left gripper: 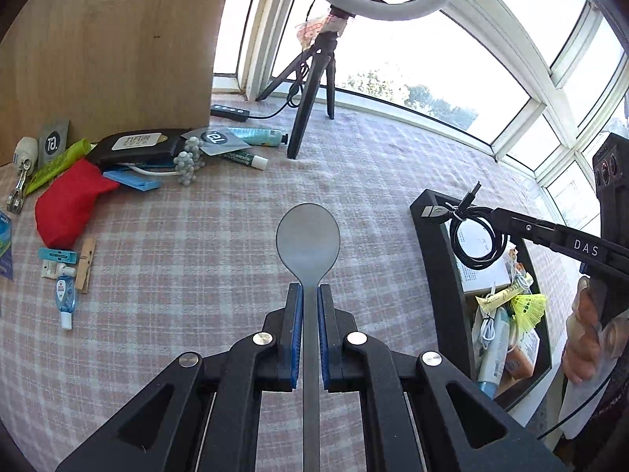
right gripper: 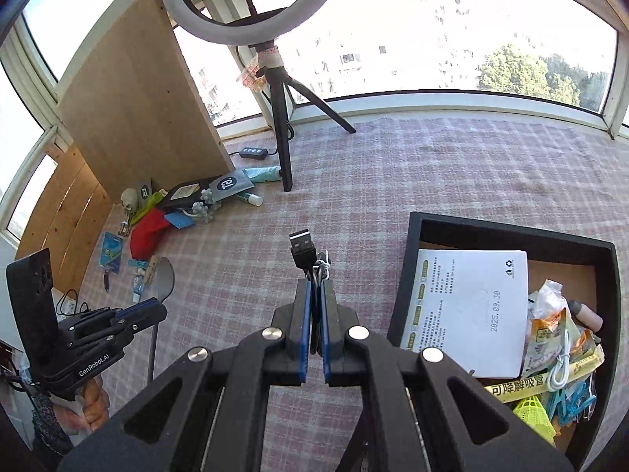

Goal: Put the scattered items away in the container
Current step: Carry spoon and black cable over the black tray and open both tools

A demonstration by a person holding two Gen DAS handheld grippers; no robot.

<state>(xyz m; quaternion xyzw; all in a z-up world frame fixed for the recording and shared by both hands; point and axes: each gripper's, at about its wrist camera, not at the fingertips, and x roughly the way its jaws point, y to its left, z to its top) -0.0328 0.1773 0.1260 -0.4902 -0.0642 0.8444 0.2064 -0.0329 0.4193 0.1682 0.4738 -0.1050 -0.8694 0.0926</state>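
Note:
My left gripper (left gripper: 309, 289) is shut on the handle of a metal spoon (left gripper: 308, 238), bowl pointing away, held above the checked cloth. My right gripper (right gripper: 313, 285) is shut on a coiled black USB cable (right gripper: 303, 249); in the left wrist view that cable (left gripper: 477, 236) hangs over the near left corner of the black container (left gripper: 434, 236). The container (right gripper: 407, 275) holds a white booklet, snack packets, a white cord, blue pegs and a yellow shuttlecock. In the right wrist view the left gripper (right gripper: 159, 305) and its spoon (right gripper: 163, 277) show at the left.
Scattered items lie by a wooden board (left gripper: 110, 51): a red pouch (left gripper: 68, 206), black wallet (left gripper: 137, 147), grey bead figure (left gripper: 188, 159), tubes, sachets, a wooden peg (left gripper: 84, 263), a small blue bottle (left gripper: 65, 301). A ring-light tripod (left gripper: 310, 94) stands at the window. A hand (left gripper: 585, 334) grips the right tool.

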